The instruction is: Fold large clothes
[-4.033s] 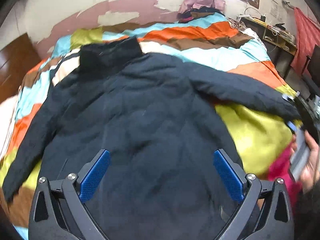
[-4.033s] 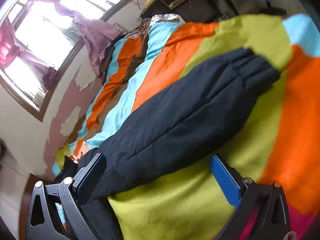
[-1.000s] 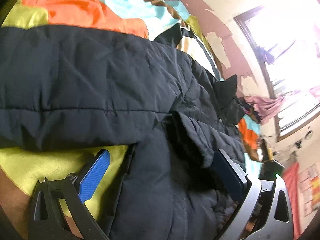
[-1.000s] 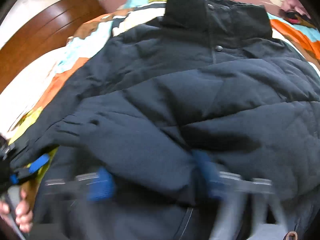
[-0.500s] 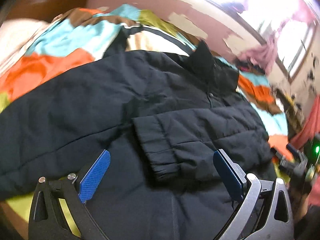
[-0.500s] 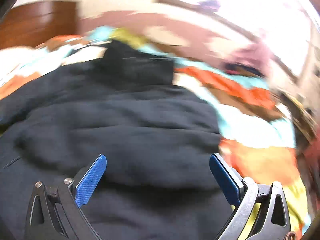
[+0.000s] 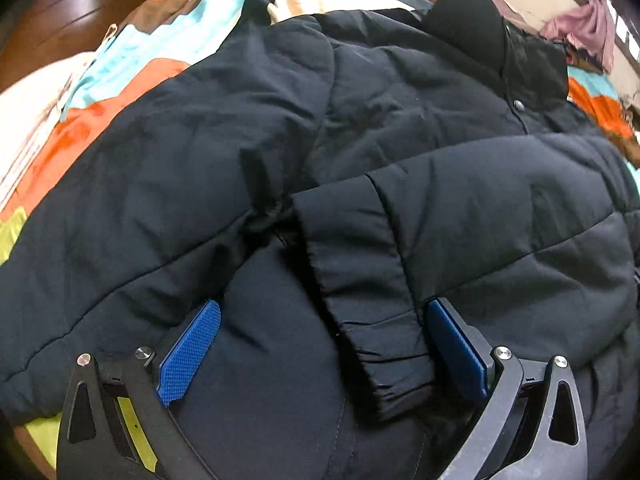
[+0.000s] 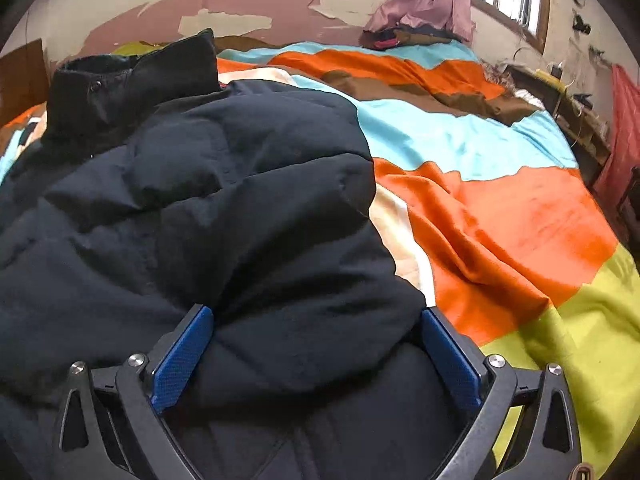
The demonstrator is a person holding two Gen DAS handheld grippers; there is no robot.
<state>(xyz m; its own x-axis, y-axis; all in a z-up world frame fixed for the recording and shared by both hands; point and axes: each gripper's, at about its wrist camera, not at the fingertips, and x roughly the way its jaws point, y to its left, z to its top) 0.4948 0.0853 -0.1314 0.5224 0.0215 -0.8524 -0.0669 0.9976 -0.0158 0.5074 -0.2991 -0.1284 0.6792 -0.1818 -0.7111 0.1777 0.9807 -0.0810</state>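
Black padded jacket (image 7: 420,152) spread face up on the bed, over a colour-block bedspread (image 8: 500,208), collar (image 7: 476,28) toward the far wall. Right sleeve already laid across the chest, its cuff (image 7: 372,312) ending between the pads of the left hand-held gripper (image 7: 324,356). Left hand-held gripper wide, empty, low over the jacket front. Right hand-held gripper (image 8: 316,356) also wide, gripping nothing, padded cloth bulging up between its pads at the jacket's right edge.

Step in hand, by the look of it: bringing in the left sleeve (image 7: 132,216), not yet folded and stretched out to the near left. Best done by pinching close to that cuff, lifting just enough to clear the puffy body, then laying it flat over the crossed sleeve without dragging the first one askew. Padding likely springy, so a press along the fold probably needed to stop it opening.

Left wrist view only: the crossed cuff, the unfolded left sleeve, the snap (image 7: 519,106) under the collar, a wooden headboard (image 7: 68,12) at the far left. Right wrist view only: the open bedspread to the right of the jacket, a pink cloth (image 8: 424,0) piled at the far wall under the window, a cluttered desk (image 8: 560,92) at the far right.
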